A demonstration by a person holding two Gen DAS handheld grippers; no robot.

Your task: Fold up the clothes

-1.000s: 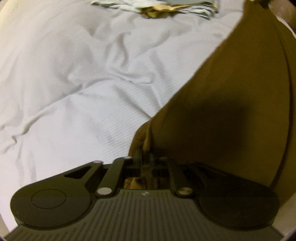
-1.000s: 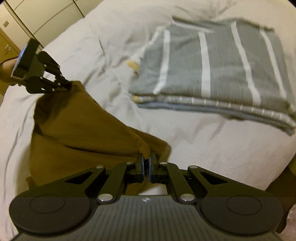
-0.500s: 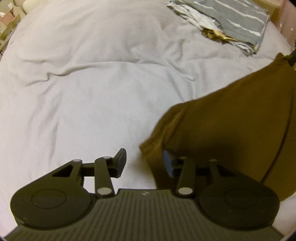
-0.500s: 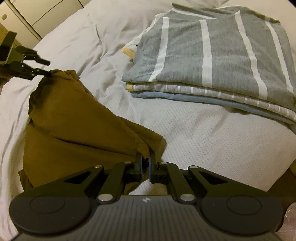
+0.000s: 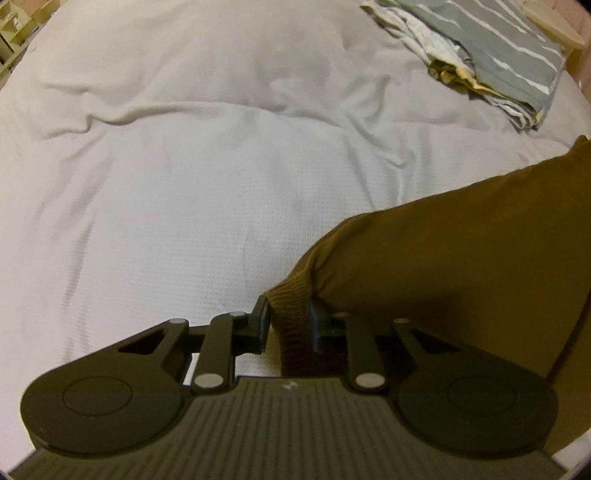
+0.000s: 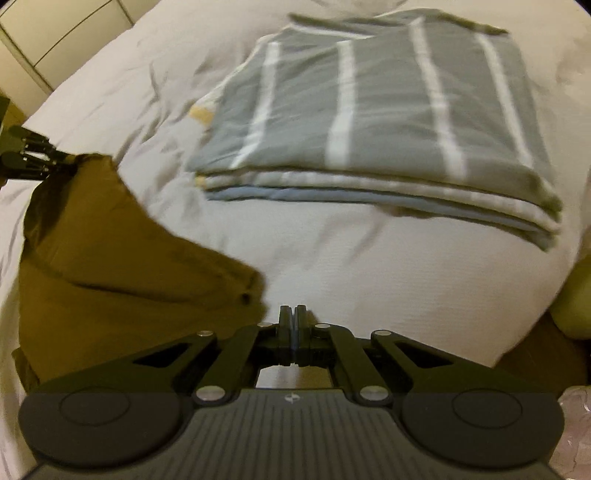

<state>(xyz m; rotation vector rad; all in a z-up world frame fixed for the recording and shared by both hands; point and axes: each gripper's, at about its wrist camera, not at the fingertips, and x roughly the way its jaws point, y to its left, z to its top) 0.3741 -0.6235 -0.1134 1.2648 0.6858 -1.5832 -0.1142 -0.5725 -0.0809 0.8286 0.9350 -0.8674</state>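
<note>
Covering nearly both views, one white bedspread (image 5: 207, 192) lay wrinkled under everything else. One brown garment (image 5: 461, 266) rested on it, at the right of the left wrist view and at the left of the right wrist view (image 6: 110, 266). One stack of folded clothes (image 6: 376, 122), grey with white stripes on top, sat further up the bed, apart from the brown garment.

Changes against the earlier frames: half a second before, the left gripper (image 5: 286, 325) stood wide, with the brown edge just reaching between its fingers. Its jaws had just been closing, and they now held a ribbed cuff (image 5: 291, 321) of the brown garment between the pads. The right gripper (image 6: 294, 328) had earlier pinched a corner of the brown cloth; now its fingers were pressed together with nothing between them, and the cloth's corner lay on the bedspread just to their left. The right wrist view was smeared by motion blur.

View differences: only the left wrist view showed the ribbing of the cuff, the ragged side of the stack (image 5: 480, 51) and a pale wooden thing at the top right edge. Only the right wrist view showed the left gripper from outside (image 6: 33, 158), at the far corner of the garment, plus cupboard fronts (image 6: 55, 33) at the top left and three visible layers in the stack.

Count: two grippers, one brown garment, one stack, one bedspread.
</note>
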